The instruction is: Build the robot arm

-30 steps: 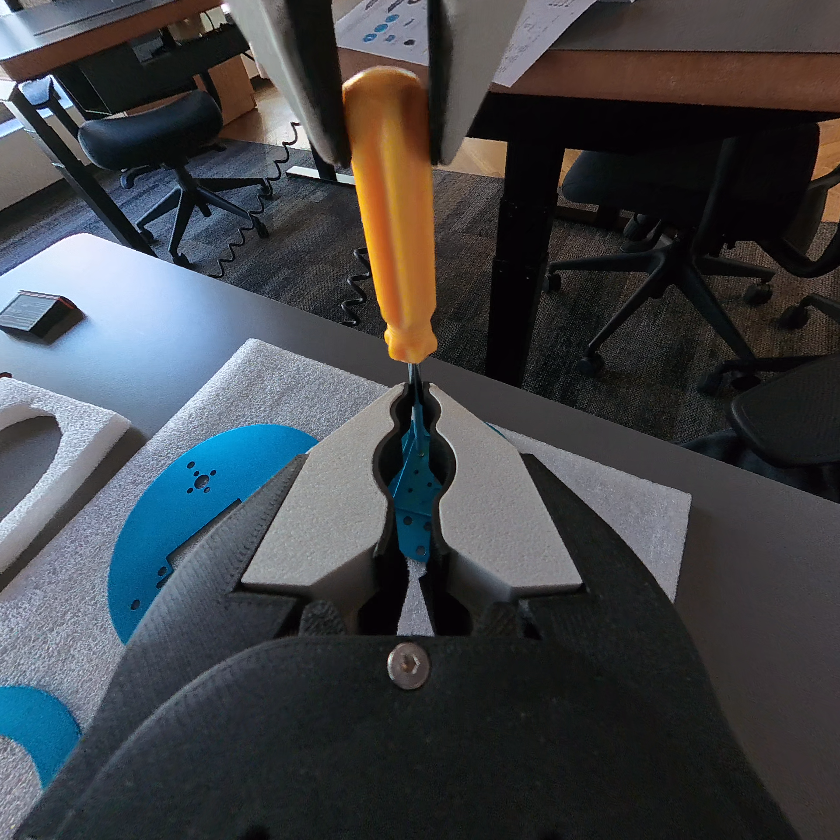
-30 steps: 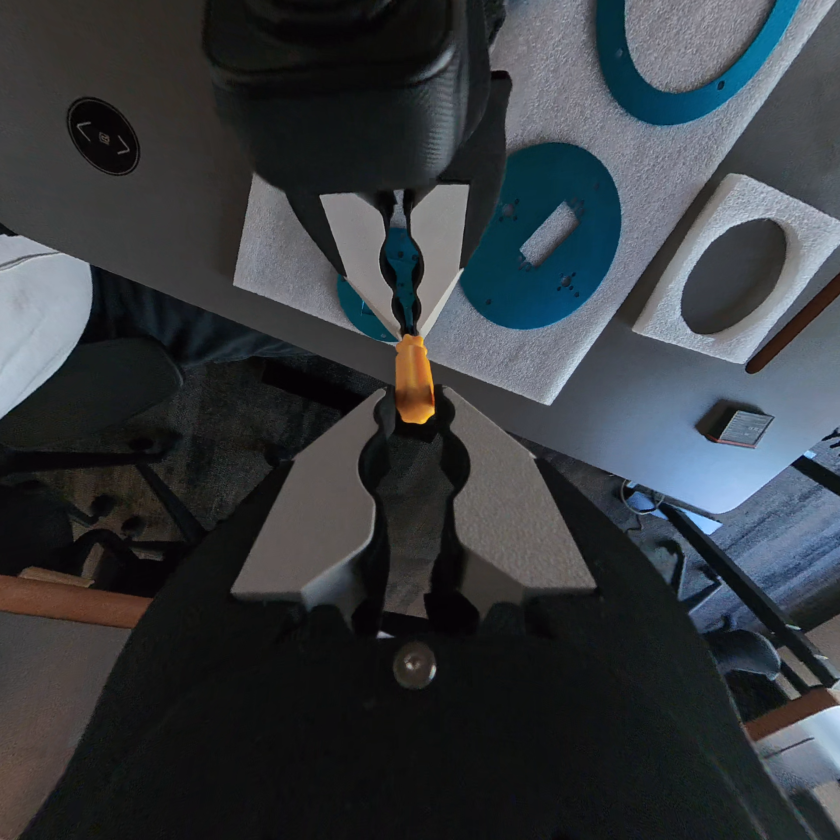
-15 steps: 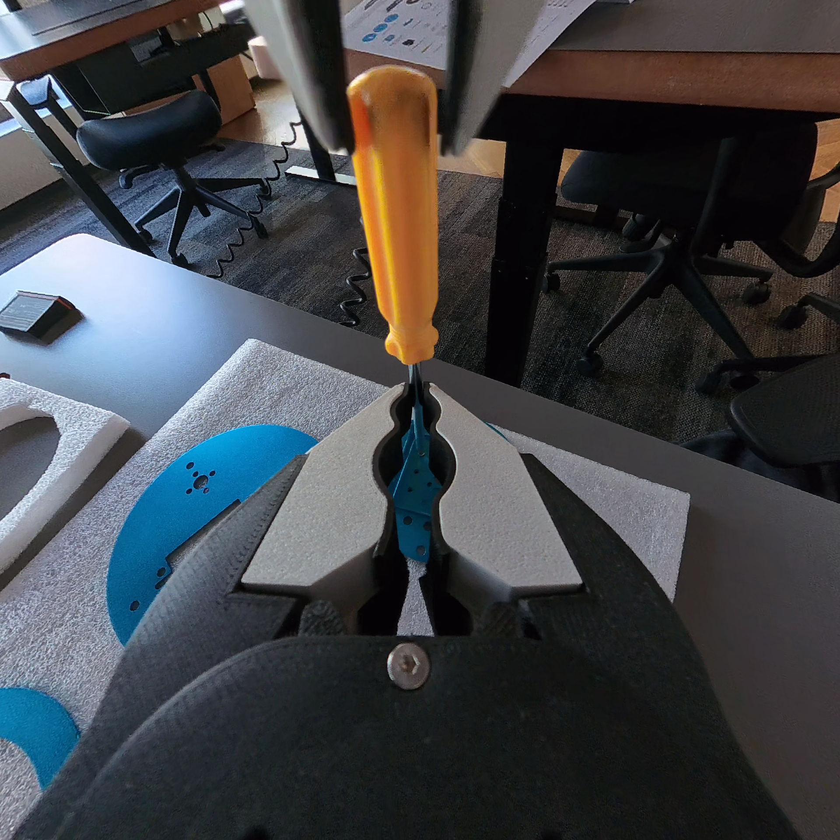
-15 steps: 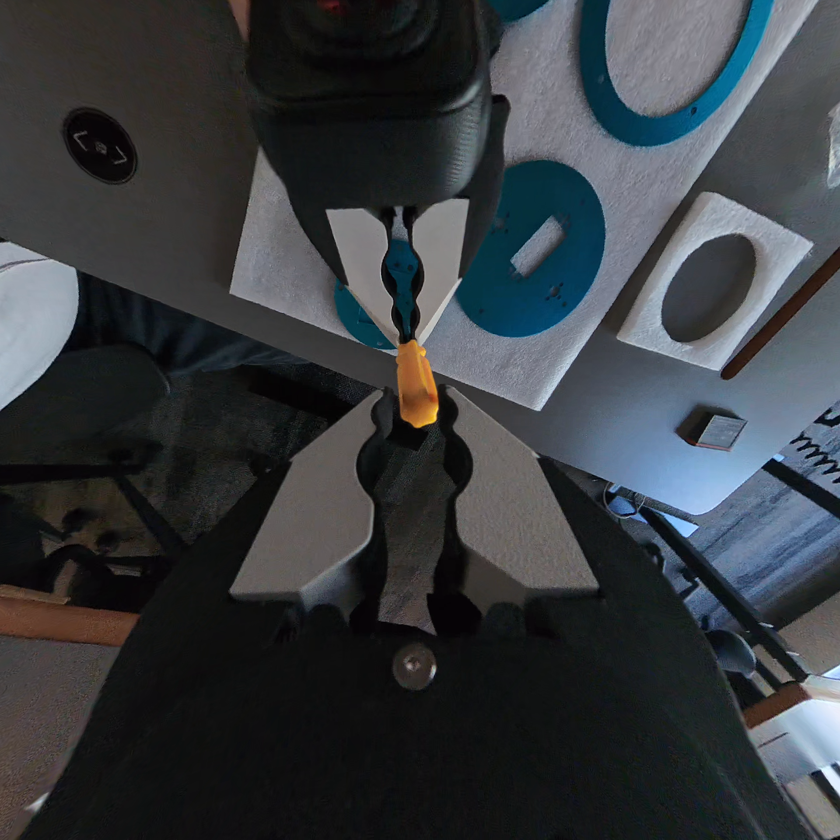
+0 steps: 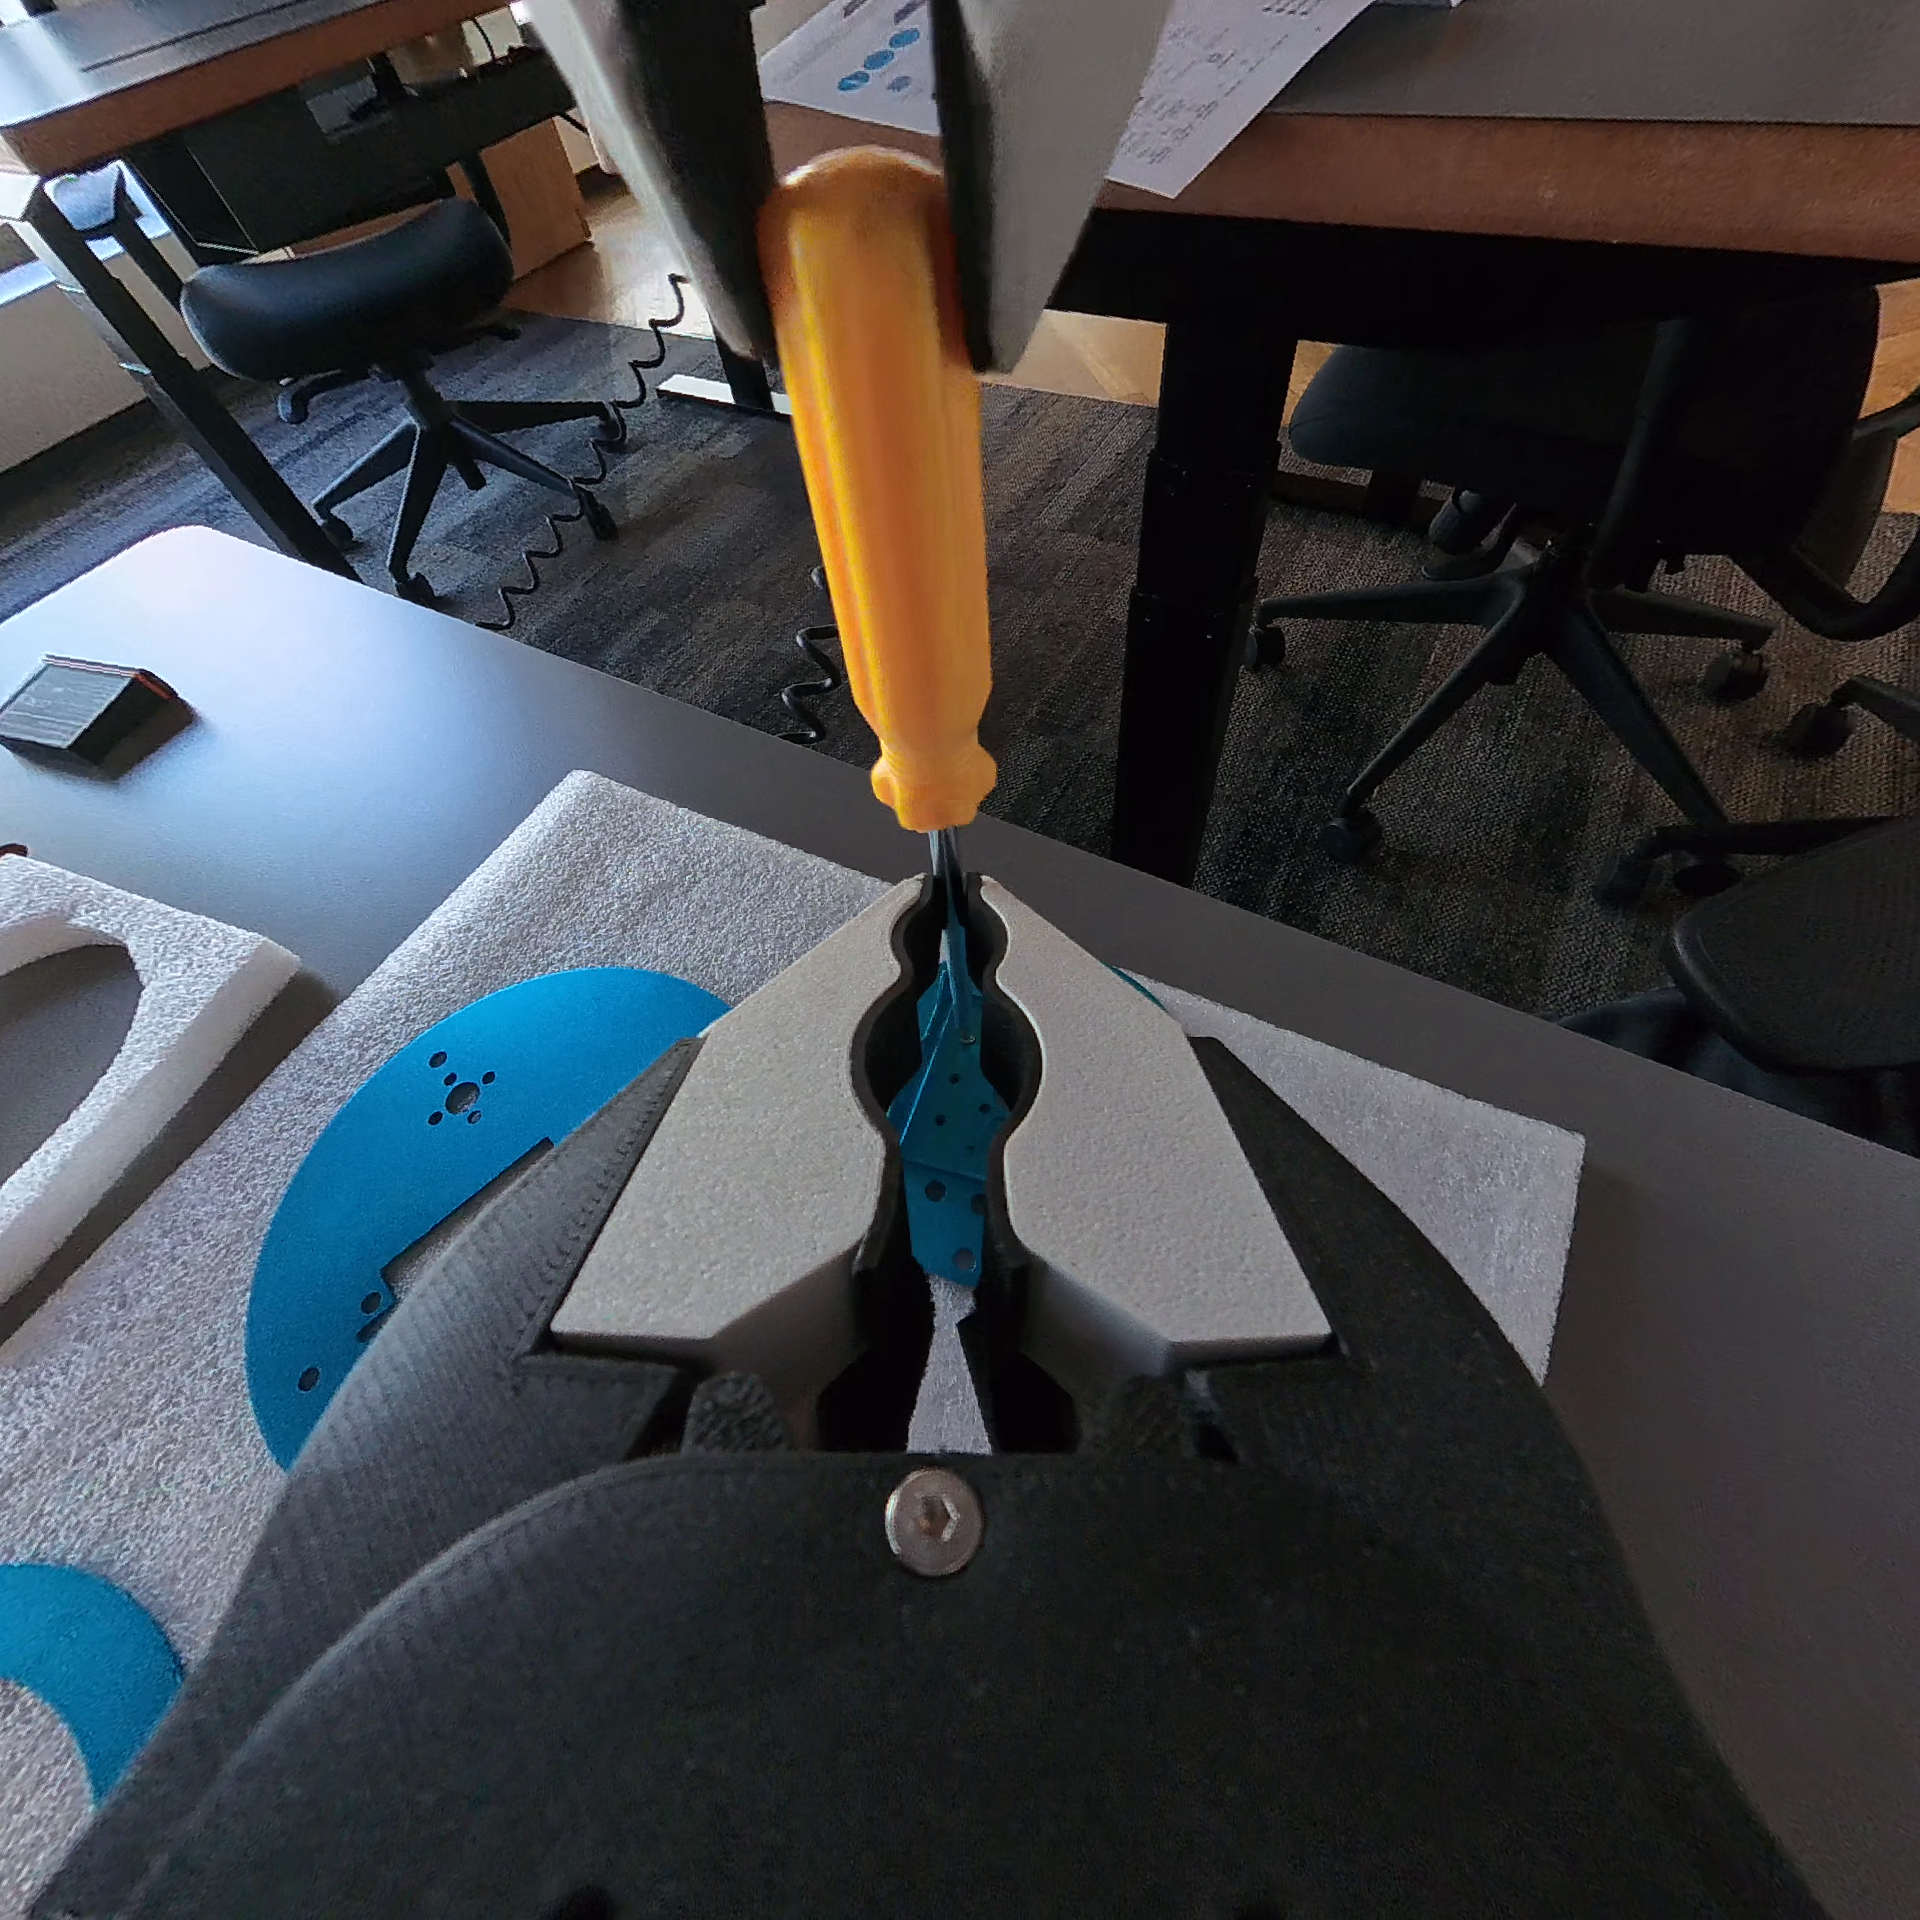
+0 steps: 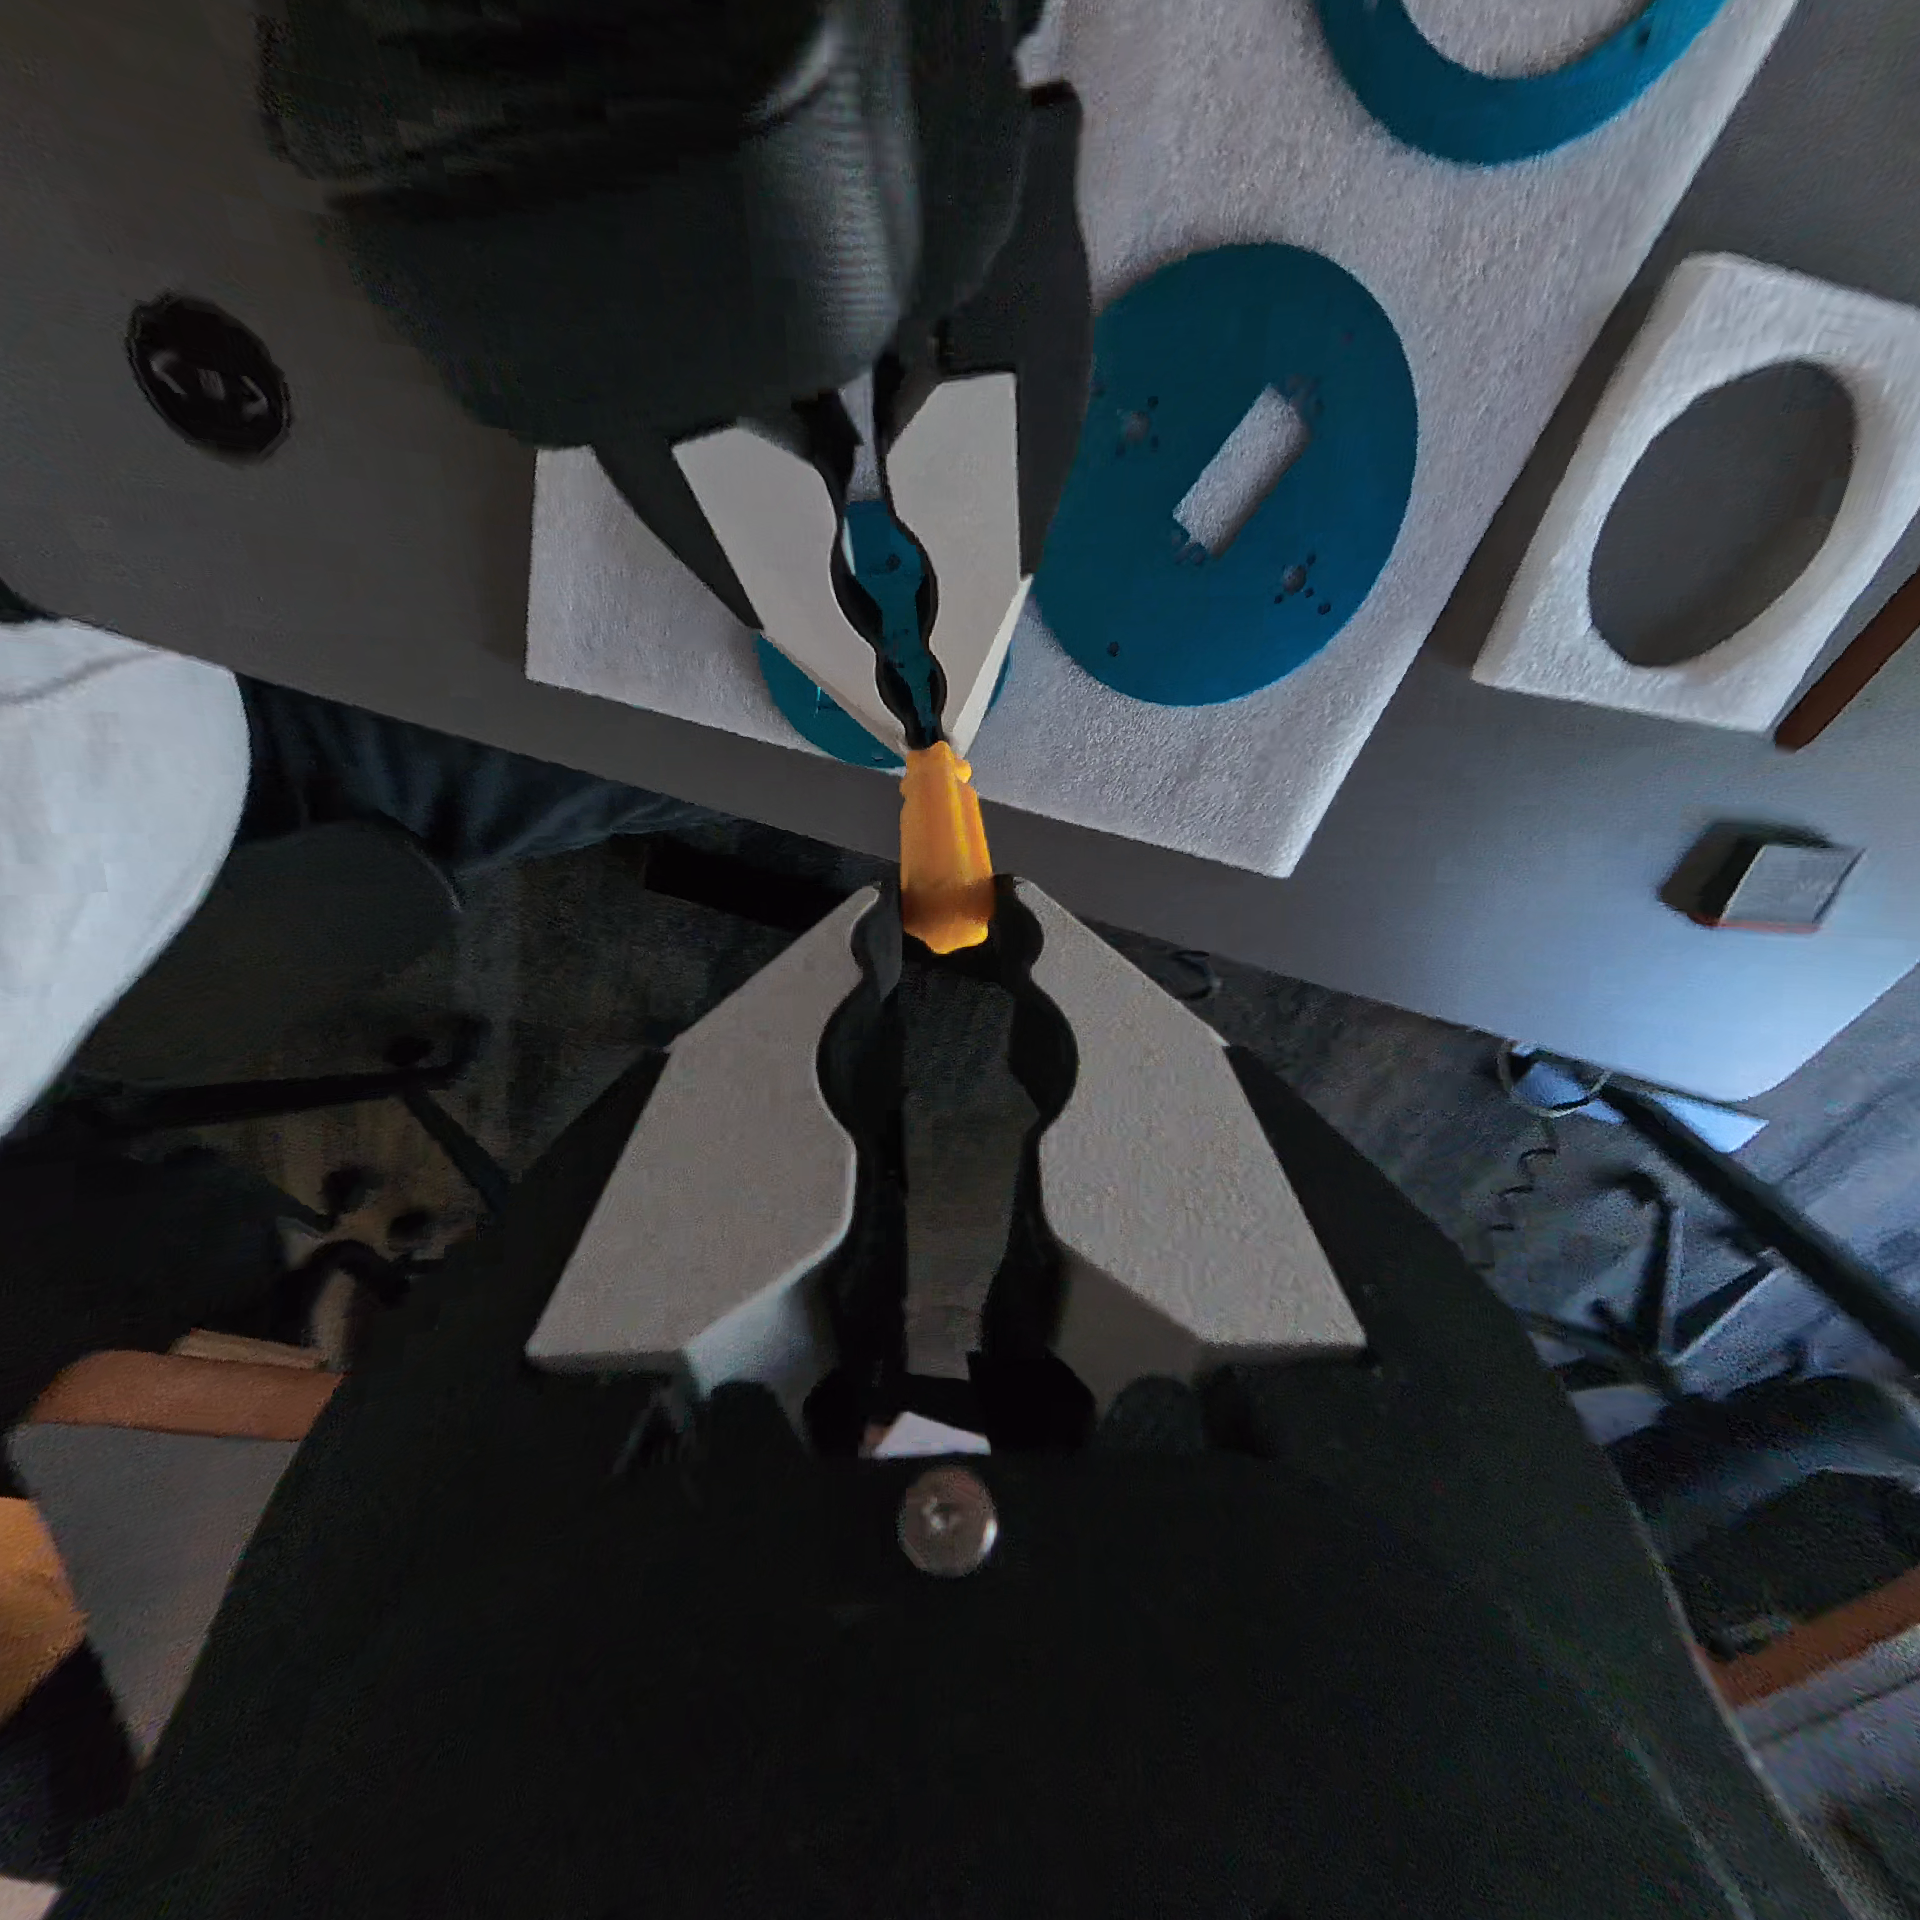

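Note:
My left gripper point(image 5: 943, 891) is shut on a small blue perforated bracket point(image 5: 948, 1138), held above the white foam mat point(image 5: 644, 894). An orange-handled screwdriver point(image 5: 894, 499) stands almost upright, its dark shaft point(image 5: 948, 854) going down between my left fingertips to the bracket. My right gripper point(image 6: 940, 914) is shut on the top of the orange handle point(image 6: 938, 842). It shows at the top of the left wrist view point(image 5: 862, 218). In the right wrist view the left gripper point(image 6: 920, 727) and the bracket point(image 6: 894, 613) lie straight ahead.
A blue disc with a rectangular slot point(image 6: 1226, 478) and a blue ring point(image 6: 1507, 94) lie on the mat. A foam block with an oval hole point(image 6: 1558, 623) and a small dark block point(image 5: 88, 712) sit on the grey table point(image 5: 364, 665). Office chairs point(image 5: 1558, 582) and a desk leg point(image 5: 1195, 582) stand beyond the edge. Some 9 cm of space lies between my two pairs of fingers.
The right gripper has turned around the screwdriver handle and come a little closer to the left gripper. The handle is blurred with motion. The left gripper and bracket have stayed still.

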Action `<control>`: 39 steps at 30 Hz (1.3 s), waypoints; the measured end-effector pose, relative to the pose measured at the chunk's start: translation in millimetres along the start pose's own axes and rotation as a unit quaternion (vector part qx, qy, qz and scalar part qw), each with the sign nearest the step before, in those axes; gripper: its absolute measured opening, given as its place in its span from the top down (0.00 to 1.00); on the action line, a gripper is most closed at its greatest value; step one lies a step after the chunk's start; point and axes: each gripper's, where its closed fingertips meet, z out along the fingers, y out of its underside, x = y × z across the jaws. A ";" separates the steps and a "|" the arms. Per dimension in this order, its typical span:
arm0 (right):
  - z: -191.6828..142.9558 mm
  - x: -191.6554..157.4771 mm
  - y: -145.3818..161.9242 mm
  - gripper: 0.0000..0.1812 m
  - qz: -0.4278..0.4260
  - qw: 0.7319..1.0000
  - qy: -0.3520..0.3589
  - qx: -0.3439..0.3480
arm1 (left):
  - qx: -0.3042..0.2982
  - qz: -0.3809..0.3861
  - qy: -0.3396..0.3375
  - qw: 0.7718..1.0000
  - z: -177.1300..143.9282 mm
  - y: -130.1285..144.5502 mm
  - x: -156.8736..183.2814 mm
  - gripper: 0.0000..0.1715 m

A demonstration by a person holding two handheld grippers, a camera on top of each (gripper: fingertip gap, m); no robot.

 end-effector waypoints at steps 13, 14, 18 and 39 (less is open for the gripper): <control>-6.0 -2.3 -2.7 0.91 -0.089 0.995 0.044 0.003 | 0.001 0.000 0.002 1.000 0.0 -0.1 0.4 0.99; -5.5 -2.4 -2.4 0.91 -0.087 0.995 0.041 0.001 | 0.000 0.000 0.001 1.000 0.1 0.0 0.3 0.99; -1.6 -3.4 3.1 0.91 -0.092 0.995 0.023 -0.015 | 0.000 0.004 0.001 1.000 0.5 0.0 0.9 0.99; -3.2 -5.7 0.8 0.91 -0.057 0.998 0.017 -0.004 | -0.001 0.001 0.004 1.000 0.6 0.1 1.2 0.99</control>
